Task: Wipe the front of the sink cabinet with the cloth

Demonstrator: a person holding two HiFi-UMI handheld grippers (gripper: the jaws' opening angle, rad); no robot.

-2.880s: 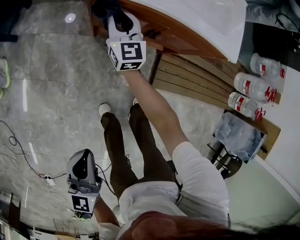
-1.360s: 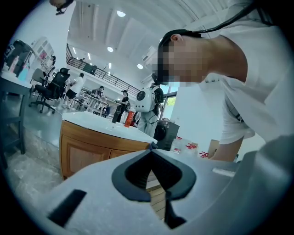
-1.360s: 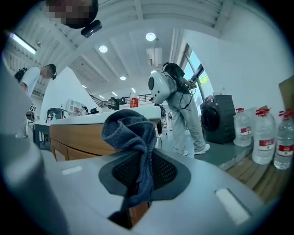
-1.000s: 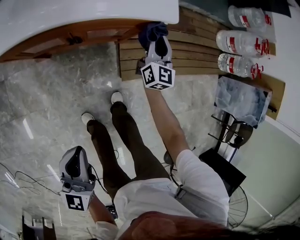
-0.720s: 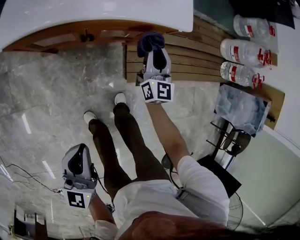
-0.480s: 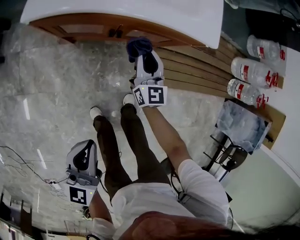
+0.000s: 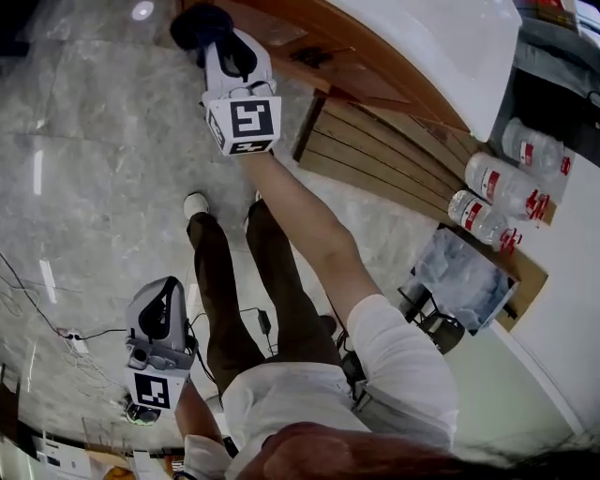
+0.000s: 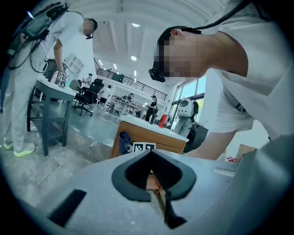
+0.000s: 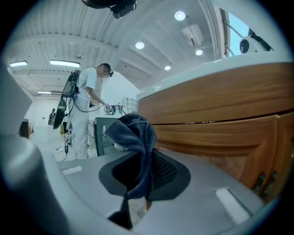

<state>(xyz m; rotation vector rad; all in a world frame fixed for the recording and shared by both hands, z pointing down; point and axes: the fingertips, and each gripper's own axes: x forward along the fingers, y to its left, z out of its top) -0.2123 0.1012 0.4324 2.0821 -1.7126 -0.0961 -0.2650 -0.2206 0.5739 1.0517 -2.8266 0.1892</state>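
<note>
Well, grey marble floor (image 7: 94,150) fills most of head view; wood sink cabinet (image 7: 367,82) w/ white top at 1 o'clock. R gripper (image 7: 221,45) at 11, clenched on dark-blue cloth (image 7: 199,22), bunched, drooping over jaws, by cabinet front. L gripper (image 7: 161,305) at 7, jaws together, nothing btwn.

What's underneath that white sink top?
A wooden cabinet front sits under the white top. The right gripper holds a dark blue cloth near its end. What is inside the cabinet cannot be seen; its wooden panels cover it.
</note>
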